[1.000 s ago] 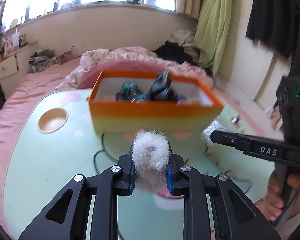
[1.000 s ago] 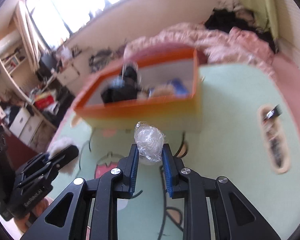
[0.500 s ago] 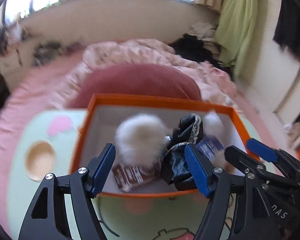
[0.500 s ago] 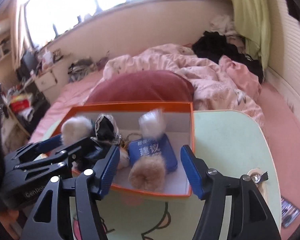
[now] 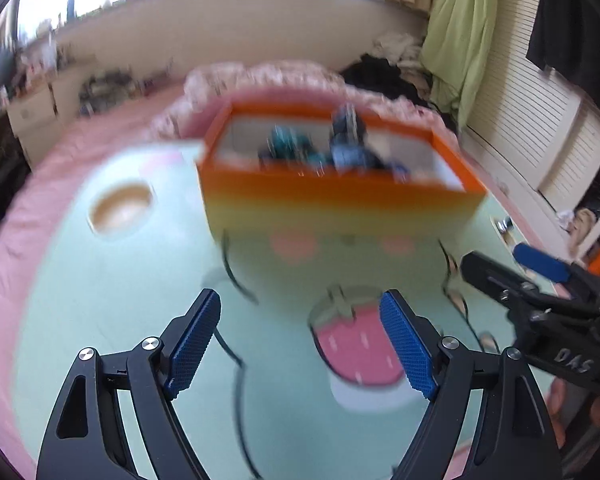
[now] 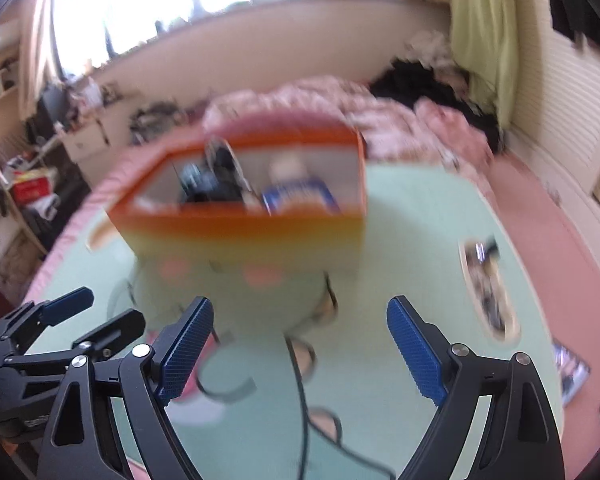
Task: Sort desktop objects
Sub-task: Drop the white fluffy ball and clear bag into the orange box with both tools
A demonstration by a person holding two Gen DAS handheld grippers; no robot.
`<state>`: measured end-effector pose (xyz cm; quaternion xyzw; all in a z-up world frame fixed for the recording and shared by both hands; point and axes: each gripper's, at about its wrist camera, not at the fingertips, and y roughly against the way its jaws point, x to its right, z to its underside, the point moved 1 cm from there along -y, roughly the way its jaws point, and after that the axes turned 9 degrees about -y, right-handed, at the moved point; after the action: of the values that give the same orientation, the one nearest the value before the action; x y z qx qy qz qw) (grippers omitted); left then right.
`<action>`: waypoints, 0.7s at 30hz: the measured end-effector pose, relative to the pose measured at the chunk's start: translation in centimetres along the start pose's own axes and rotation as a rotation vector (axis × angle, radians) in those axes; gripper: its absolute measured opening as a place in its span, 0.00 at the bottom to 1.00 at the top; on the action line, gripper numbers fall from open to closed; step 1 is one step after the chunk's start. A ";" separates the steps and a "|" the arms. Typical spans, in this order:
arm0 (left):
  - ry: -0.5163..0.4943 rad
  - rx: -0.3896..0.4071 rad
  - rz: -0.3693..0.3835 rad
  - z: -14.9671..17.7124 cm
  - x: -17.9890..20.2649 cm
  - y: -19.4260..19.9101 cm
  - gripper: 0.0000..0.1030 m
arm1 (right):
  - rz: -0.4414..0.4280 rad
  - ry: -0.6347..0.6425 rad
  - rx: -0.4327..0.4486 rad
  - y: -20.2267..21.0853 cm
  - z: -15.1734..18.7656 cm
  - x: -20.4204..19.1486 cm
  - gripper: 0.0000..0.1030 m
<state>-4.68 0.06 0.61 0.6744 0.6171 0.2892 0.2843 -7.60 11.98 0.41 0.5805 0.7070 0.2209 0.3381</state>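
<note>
Both my claws are wide open and hold nothing — left claw point(image 5: 300, 344), right claw point(image 6: 300, 348). Everything looks blurry, so I might bump the box point(image 5: 332, 208).

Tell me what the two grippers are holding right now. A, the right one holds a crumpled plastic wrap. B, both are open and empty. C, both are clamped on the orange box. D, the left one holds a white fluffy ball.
B: the left gripper and right gripper both show blue pads spread wide with nothing between them, short of the orange box.
</note>
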 end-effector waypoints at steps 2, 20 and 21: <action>0.014 -0.030 0.042 1.0 0.6 -0.8 0.79 | 0.013 -0.023 -0.029 -0.2 1.3 1.2 0.87; -0.072 -0.029 -0.109 1.6 0.1 -2.6 1.00 | 0.116 0.045 -0.011 -1.7 3.1 2.9 1.00; -0.073 -0.031 -0.109 1.6 0.1 -2.6 1.00 | 0.108 0.050 -0.009 -1.7 3.0 3.0 1.00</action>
<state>-5.22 0.34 -2.37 0.6454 0.6374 0.2579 0.3326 -6.82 14.30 -3.53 0.6107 0.6819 0.2564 0.3104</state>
